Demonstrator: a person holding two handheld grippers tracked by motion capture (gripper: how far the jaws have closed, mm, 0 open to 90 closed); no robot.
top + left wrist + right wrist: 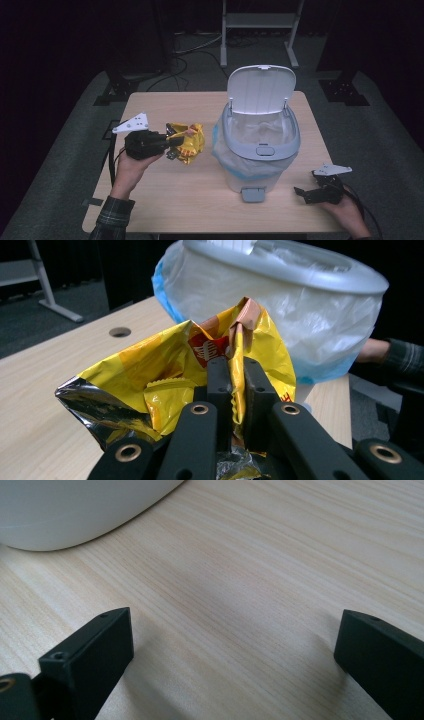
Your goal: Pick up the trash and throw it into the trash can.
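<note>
A crumpled yellow snack bag (187, 143) (165, 385) with a silver inside is pinched between the jaws of my left gripper (175, 142) (233, 385), held just above the table left of the bin. The white pedal bin (257, 145) (280, 310) stands at the table's middle with its lid (260, 90) flipped up and a clear liner with a blue edge inside. My right gripper (304, 195) (235, 650) rests low over the table at the bin's right front, jaws wide apart with bare wood between them.
The light wood table (165, 195) (250, 580) has a round cable hole (120, 332). The bin's grey pedal (253, 194) sticks out toward the front edge. A metal stand (260, 22) and cables sit on the dark floor behind.
</note>
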